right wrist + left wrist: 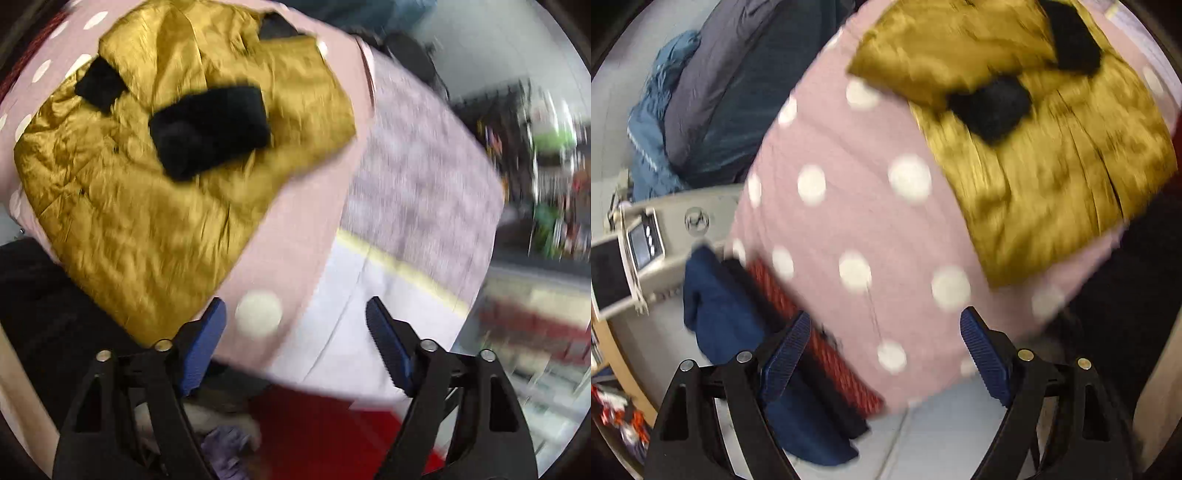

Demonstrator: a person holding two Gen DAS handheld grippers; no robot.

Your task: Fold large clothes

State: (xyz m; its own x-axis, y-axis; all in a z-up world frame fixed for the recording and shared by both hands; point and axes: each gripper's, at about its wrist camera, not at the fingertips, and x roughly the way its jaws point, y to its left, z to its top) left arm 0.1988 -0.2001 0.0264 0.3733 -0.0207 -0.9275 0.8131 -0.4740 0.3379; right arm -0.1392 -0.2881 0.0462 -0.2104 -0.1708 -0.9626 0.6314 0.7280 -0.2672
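- Your left gripper (884, 343) stands wide, with nothing between its blue pads (788, 354); it looks down on the pink polka-dot cover (827, 229) from above.
- Your right gripper (295, 332) is just as wide and just as empty, hanging over the near edge of the same cover (306, 229).
- The mustard jacket (147, 177) lies on the cover, up and to the left of the right gripper's view; in the left view the jacket (1052, 177) sits to the upper right. Its sleeves look laid across the body, with the two black furry cuffs (210, 129) resting on top (so the fold appears well along, though blur hides the detail).
- Judge the jacket as a light, puffy, quilted piece with a shiny shell: soft, likely slippery, and prone to spring back open once you let go.
- Take hold at the hem corners or along a seam, where the pads can pinch several layers at once; a grip on the smooth middle panel may slide off.
- Leave the fur cuffs alone: pulling there would drag the sleeves out of place.
- Other clothes, a navy garment (720, 310) and a grey-blue heap (701, 103), lie beside the cover, clear of the jacket.
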